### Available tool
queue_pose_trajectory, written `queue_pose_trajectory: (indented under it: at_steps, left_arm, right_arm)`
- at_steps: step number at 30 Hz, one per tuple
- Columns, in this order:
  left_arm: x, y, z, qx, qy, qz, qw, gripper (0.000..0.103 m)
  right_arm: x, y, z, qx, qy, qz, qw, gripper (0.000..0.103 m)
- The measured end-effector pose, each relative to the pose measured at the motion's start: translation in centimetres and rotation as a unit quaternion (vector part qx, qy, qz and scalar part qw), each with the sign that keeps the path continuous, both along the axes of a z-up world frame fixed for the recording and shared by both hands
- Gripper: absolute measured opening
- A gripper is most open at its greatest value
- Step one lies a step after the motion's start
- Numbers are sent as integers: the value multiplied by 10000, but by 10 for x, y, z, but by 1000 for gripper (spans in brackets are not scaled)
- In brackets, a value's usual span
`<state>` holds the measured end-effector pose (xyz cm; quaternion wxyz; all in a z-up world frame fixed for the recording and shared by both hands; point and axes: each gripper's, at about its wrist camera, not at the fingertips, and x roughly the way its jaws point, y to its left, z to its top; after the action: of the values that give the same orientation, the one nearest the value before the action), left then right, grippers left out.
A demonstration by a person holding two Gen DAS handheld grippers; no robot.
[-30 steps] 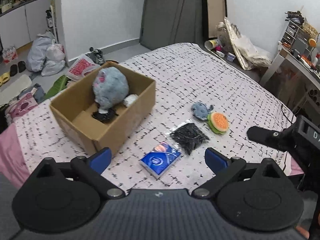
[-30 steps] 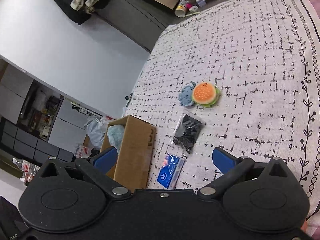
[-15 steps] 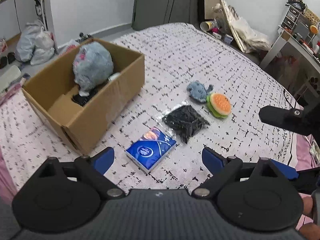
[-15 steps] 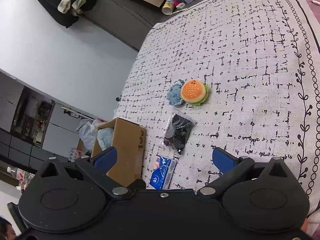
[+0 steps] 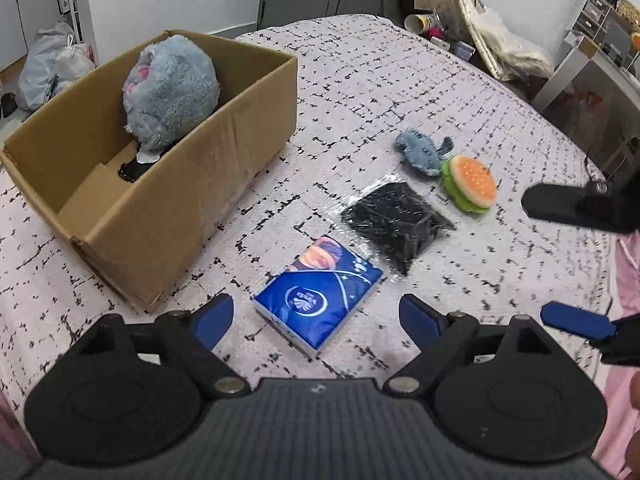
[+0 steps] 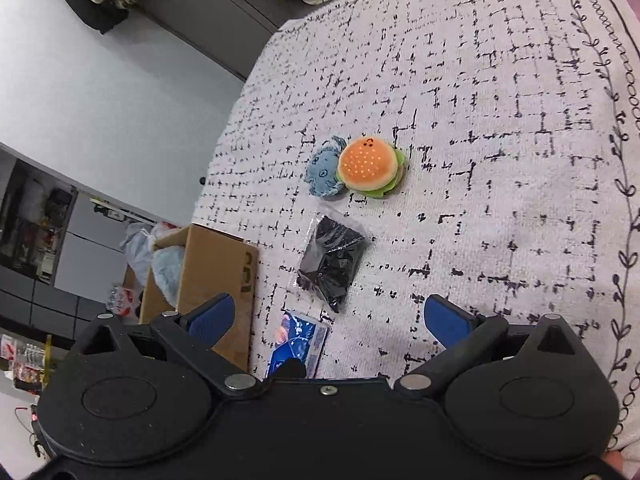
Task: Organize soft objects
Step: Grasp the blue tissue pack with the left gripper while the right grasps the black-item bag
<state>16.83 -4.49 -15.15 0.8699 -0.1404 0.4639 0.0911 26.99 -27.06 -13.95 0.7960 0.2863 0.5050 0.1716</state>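
A cardboard box (image 5: pixel 168 208) stands on the bed at the left and holds a grey-blue plush toy (image 5: pixel 172 88). On the bedspread lie a blue tissue pack (image 5: pixel 318 300), a black item in a clear bag (image 5: pixel 396 220), a small blue plush (image 5: pixel 420 152) and a burger plush (image 5: pixel 470 184). My left gripper (image 5: pixel 316 318) is open and empty just above the tissue pack. My right gripper (image 6: pixel 326 316) is open and empty, near the black bag (image 6: pixel 332 264), with the burger plush (image 6: pixel 370 168) and small blue plush (image 6: pixel 322 172) farther ahead.
The bed's patterned cover (image 5: pixel 360 80) reaches a far edge with clutter, a paper cup (image 5: pixel 416 22) and bags beyond. A desk (image 5: pixel 592 60) stands at the right. Plastic bags (image 5: pixel 52 64) lie on the floor left of the box. The right gripper's fingers (image 5: pixel 576 324) show at the right.
My left gripper has moved forward and down toward the tissue pack, which now lies between its fingers' line. My right gripper has moved closer to the bagged item and the plush toys.
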Motion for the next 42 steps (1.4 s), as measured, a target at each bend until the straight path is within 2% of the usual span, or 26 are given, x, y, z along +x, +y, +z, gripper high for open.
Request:
queue_pose_trajectory:
  at_steps: [3, 11, 13, 16, 20, 22, 25, 27, 33, 39, 41, 42]
  left_arm:
    - [6, 3, -9, -148, -60, -139, 9998, 90]
    - [19, 9, -28, -227, -49, -236, 9995, 90]
    - [21, 11, -34, -249, -5, -207, 9995, 84]
    - [20, 11, -39, -172, -76, -196, 9996, 81]
    - [19, 10, -39, -41, -161, -108, 9998, 73]
    - [20, 14, -38, -111, -223, -38, 9997, 65]
    - [21, 23, -37, -309, -272, 78, 9991, 60]
    - [22, 31, -37, -501, -280, 161, 9982, 60]
    - [24, 37, -36, -716, -251, 287, 9967, 59]
    - [27, 36, -36, -675, -164, 191, 9974, 59]
    - [27, 36, -36, -663, -134, 174, 9976, 59]
    - [26, 37, -35, -681, -109, 202, 9974, 59]
  right_arm:
    - [7, 10, -5, -116, 8, 50, 9999, 101]
    - [16, 29, -20, -375, -39, 144, 9992, 100]
    - [18, 34, -23, -465, -98, 158, 9987, 100]
    - [23, 41, -28, -544, -113, 154, 9983, 100]
    - [33, 52, -33, -616, -110, 188, 9979, 95]
    - [36, 59, -35, -722, -124, 251, 9970, 94]
    - [40, 67, -39, -856, -112, 318, 9958, 93]
    - [43, 72, -39, -946, -146, 338, 9948, 93]
    - [49, 86, -40, -1124, -206, 355, 9928, 91]
    - [49, 96, -43, -1556, -421, 466, 9858, 59]
    - [47, 96, -43, -1655, -472, 483, 9839, 39]
    - [47, 95, -43, -1615, -471, 484, 9846, 36]
